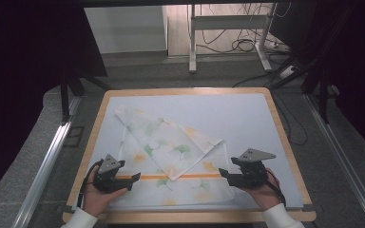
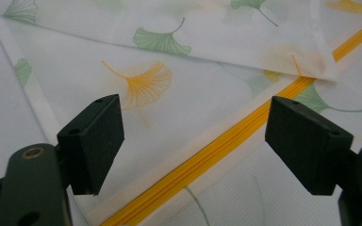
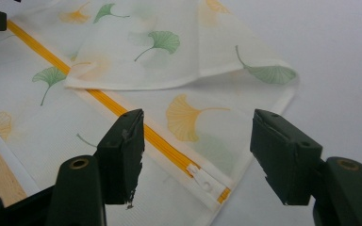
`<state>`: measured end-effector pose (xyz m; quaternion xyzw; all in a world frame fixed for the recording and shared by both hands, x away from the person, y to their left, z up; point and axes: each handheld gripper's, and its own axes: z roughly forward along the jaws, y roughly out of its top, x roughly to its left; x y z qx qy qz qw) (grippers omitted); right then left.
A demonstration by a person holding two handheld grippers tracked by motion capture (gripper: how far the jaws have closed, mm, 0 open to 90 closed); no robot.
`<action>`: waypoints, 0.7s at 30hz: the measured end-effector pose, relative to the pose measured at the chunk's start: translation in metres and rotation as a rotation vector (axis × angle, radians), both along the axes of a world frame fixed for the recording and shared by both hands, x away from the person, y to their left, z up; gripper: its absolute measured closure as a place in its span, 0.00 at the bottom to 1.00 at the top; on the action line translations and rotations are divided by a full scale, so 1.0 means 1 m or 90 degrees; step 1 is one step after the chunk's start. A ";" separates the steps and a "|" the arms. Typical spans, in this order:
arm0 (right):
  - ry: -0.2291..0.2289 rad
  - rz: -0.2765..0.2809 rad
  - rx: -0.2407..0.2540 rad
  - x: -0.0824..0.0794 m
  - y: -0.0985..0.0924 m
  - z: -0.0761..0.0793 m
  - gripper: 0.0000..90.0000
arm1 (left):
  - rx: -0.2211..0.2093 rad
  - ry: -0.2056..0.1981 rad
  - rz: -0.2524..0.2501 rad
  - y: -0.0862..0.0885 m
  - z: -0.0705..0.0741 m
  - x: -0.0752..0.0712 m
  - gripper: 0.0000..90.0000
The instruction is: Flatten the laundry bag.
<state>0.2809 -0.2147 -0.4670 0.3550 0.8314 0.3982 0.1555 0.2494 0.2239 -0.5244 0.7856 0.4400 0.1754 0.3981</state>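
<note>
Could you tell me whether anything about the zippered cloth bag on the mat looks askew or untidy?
Yes. The mesh bag lies unevenly folded: a far corner is turned down diagonally, and its point overlaps the orange zipper. The fold is slanted, not square to the bag's edges. Both the left gripper and the right gripper are open beside it.

Zipper [image 1: 171, 176] middle — seemingly hidden under folded cloth flap [image 1: 168, 142].

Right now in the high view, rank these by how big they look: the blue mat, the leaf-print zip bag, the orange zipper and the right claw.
1. blue mat, covering most of the tabletop
2. leaf-print zip bag
3. orange zipper, long but very thin
4. right claw; it sits nearer the camera, so its place against the zipper is unsure
</note>
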 end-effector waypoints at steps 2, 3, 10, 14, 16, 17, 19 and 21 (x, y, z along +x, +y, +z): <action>-0.001 0.004 -0.003 0.000 0.003 0.001 0.39 | 0.000 0.000 0.001 -0.001 0.000 0.000 0.22; -0.002 0.007 -0.003 -0.001 0.005 0.002 0.40 | 0.000 -0.001 0.002 -0.001 0.000 0.000 0.22; -0.002 0.014 -0.005 0.002 0.012 0.006 0.41 | 0.003 -0.002 0.005 -0.001 -0.001 0.001 0.22; 0.000 0.022 -0.006 0.008 0.020 0.006 0.41 | 0.007 -0.005 0.003 -0.001 -0.001 0.001 0.22; 0.001 0.027 -0.007 0.012 0.027 0.007 0.41 | 0.003 -0.005 0.004 -0.001 0.000 0.002 0.22; 0.003 0.030 -0.004 0.014 0.031 0.008 0.41 | 0.000 -0.006 0.005 -0.001 0.000 0.003 0.22; 0.004 0.037 -0.009 0.018 0.041 0.011 0.41 | 0.006 -0.002 0.001 -0.002 -0.001 0.005 0.22; 0.005 0.037 -0.012 0.021 0.047 0.014 0.41 | 0.007 -0.001 0.001 -0.002 -0.002 0.005 0.22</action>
